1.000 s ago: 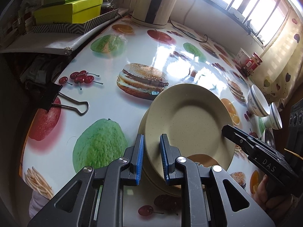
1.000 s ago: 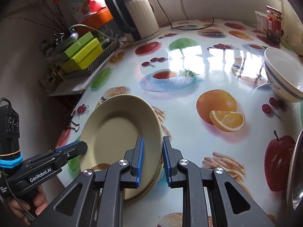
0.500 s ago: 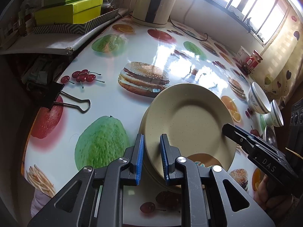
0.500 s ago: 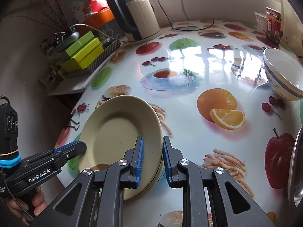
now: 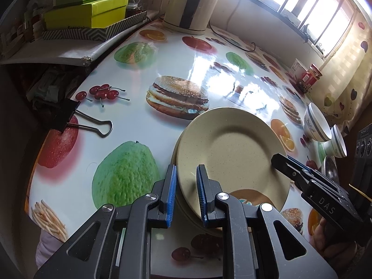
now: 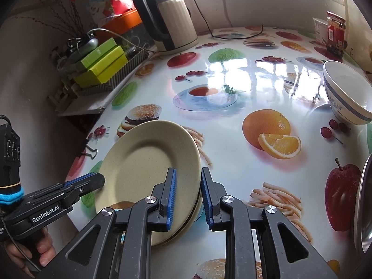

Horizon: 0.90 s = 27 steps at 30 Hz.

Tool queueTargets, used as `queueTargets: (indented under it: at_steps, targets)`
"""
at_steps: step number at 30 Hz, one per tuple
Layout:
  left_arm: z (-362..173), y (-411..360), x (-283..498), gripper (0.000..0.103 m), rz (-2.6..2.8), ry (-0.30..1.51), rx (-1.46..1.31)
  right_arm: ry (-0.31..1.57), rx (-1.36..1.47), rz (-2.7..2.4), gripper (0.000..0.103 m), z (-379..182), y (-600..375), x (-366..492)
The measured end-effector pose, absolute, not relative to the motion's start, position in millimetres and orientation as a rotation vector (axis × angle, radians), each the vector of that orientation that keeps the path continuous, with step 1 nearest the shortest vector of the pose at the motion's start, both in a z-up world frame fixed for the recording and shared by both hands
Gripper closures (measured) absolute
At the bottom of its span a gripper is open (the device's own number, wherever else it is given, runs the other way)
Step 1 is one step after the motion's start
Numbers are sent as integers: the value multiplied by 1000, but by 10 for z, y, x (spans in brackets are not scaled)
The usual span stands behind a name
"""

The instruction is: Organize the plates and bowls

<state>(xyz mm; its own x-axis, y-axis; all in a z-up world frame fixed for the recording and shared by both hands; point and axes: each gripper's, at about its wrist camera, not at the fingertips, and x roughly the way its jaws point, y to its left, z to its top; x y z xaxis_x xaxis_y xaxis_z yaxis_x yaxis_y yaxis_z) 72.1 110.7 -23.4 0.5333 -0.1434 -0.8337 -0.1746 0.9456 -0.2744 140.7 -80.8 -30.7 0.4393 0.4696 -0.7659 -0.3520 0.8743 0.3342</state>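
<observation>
Left tool point(image 5: 185, 194) and right tool point(image 6: 187, 196) each straddle opposite rims of the tilted top beige plate point(image 5: 229, 160) with narrow jaws, grip contact unclear, plate leaning on a lower plate point(image 6: 194, 211) on the fruit-print surface point(image 6: 232, 139), two bowls point(image 5: 316, 125) at 3 o'clock.

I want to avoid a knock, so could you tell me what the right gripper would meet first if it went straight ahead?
The right gripper already has the rim of the top plate between its open jaws, so the plate comes first; depth is hard to judge.
</observation>
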Motion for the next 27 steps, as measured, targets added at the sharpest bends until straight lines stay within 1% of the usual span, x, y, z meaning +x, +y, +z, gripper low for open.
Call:
queueTargets:
  at_steps: [7, 9, 11, 13, 18, 24, 26, 27]
  targets:
    - [-191, 1163, 706, 84, 10, 986, -373, 986, 104, 507, 80, -286, -795, 1402]
    - [-188, 1181, 706, 78, 18, 983, -375, 985, 102, 509, 79, -289, -795, 1397]
    - [-191, 1201, 703, 67, 21, 979, -384, 983, 94, 510, 79, -292, -789, 1395]
    - [-202, 1219, 703, 64, 10, 979, -406, 982, 84, 510, 77, -294, -777, 1391]
    - [-244, 1221, 720, 63, 8, 993, -413, 974, 40, 511, 72, -287, -723, 1351]
    - [-301, 1234, 739, 62, 5, 1012, -423, 1001, 26, 505, 71, -323, -719, 1336]
    - [-315, 1244, 742, 62, 4, 1015, -428, 1007, 38, 514, 67, -327, -727, 1333]
    - [-322, 1253, 744, 62, 5, 1017, -432, 1008, 40, 507, 61, -327, -738, 1344]
